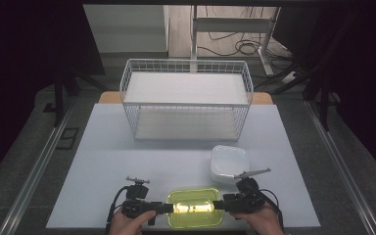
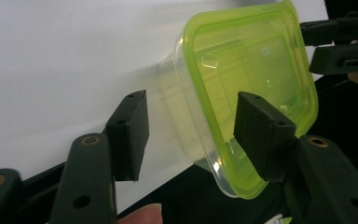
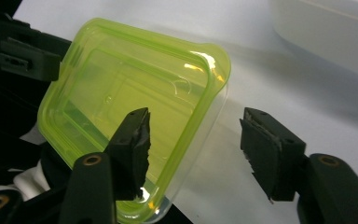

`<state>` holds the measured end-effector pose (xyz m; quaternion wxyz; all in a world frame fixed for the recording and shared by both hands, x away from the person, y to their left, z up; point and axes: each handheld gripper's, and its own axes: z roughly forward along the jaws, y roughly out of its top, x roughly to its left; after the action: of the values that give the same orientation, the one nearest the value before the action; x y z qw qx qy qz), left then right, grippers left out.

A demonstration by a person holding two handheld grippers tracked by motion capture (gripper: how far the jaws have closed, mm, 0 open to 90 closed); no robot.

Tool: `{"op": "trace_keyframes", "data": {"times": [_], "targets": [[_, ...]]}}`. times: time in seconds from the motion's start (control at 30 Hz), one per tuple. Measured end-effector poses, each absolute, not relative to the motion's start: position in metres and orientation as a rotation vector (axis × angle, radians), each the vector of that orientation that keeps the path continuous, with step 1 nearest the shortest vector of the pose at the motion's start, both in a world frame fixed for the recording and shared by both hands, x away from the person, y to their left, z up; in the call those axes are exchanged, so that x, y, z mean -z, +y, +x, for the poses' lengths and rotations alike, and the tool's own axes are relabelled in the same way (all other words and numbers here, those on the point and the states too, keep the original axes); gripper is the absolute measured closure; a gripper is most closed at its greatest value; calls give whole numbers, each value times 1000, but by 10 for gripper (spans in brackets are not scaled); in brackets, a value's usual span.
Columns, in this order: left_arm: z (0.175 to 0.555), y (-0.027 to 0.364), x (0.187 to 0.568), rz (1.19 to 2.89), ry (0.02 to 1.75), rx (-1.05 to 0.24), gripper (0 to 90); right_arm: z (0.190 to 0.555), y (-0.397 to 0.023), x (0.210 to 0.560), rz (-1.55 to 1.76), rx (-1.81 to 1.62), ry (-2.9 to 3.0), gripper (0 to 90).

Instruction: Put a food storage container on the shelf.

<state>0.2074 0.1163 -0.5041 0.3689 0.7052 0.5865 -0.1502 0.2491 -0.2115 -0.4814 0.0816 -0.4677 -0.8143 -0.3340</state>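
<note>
White table (image 1: 107,147), near edge: a green-lidded container (image 1: 194,208) is flanked by the left gripper (image 1: 169,208) and right gripper (image 1: 217,204), jaws parted astride its ends, seemingly for a two-sided lift.

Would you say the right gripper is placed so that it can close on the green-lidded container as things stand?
Probably yes. The right gripper already straddles one end of the green-lidded container, its jaws open with the rim between them and nothing in the way. The left gripper is at the opposite end, apart from it.
</note>
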Motion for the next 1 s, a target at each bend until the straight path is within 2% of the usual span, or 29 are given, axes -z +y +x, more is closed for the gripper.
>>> {"op": "trace_keyframes", "data": {"times": [0.17, 0.33, 0.53, 1.0], "targets": [[209, 114, 507, 1786, 1495, 423, 514, 249, -211, 485, -1400, 996, -2389, 511], [210, 112, 511, 1764, 1474, 484, 617, 250, -210, 489, -1387, 977, -2343, 606], [211, 112, 511, 1747, 1482, 473, 733, 250, -212, 491, -1398, 963, -2298, 685], [209, 116, 502, 1733, 1452, 412, 788, 247, -211, 482, -1424, 1013, -2319, 758]]}}
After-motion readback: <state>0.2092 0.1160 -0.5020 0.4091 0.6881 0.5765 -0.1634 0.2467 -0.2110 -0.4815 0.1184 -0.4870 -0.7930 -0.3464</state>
